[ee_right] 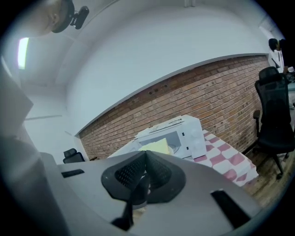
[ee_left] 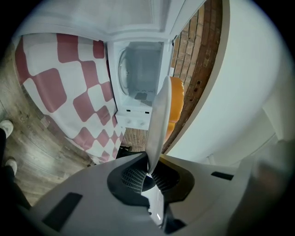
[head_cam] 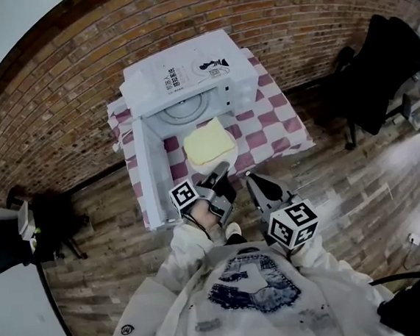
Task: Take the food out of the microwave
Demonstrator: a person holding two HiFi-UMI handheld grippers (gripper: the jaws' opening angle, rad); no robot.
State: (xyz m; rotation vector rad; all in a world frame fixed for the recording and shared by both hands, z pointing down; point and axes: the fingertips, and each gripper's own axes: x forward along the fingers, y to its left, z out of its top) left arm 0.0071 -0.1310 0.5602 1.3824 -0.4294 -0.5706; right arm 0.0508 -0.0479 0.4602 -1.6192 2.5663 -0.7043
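Microwave: one white box microwave [head_cam: 186, 77] stands on the bench [head_cam: 296, 146]. Its one door [head_cam: 145, 173] is swung wide open, to the left in the head view.
Inside the microwave: one round tray [head_cam: 182, 111] lies on its floor, and there is no food on it.
Cloth: one red and white checked cloth [head_cam: 272, 121] covers the bench and hangs over the edge.
Plate: one round white plate [head_cam: 211, 165] is outside the microwave, in the air just in front of the open mouth. In the left gripper view the plate [ee_left: 156, 124] is seen from its thin edge.
Food: one flat yellow piece of food [head_cam: 207, 141] lies on the plate. It is out of the microwave and it shows as an orange-yellow slab [ee_left: 176, 103] behind the plate's edge.
Left claw: the left claw [head_cam: 221, 171] is clenched on the near rim of the plate. Its two jaws [ee_left: 149, 169] pinch the rim between them.
Right claw: the right claw [head_cam: 254, 178] is off to the right of the plate and does not touch it. Its two jaws [ee_right: 146, 156] are pressed together with nothing in them.
Marker cubes: two. One cube [head_cam: 184, 195] sits on the left claw and one cube [head_cam: 293, 224] sits on the right claw.
Chairs: two black office chairs. One chair [head_cam: 381, 66] is far right and one chair [head_cam: 7, 246] is far left, both well away from the bench.
Wall: one red brick wall [head_cam: 56, 104] is behind the bench.
Floor: a wooden floor [head_cam: 359, 179] lies under it all.
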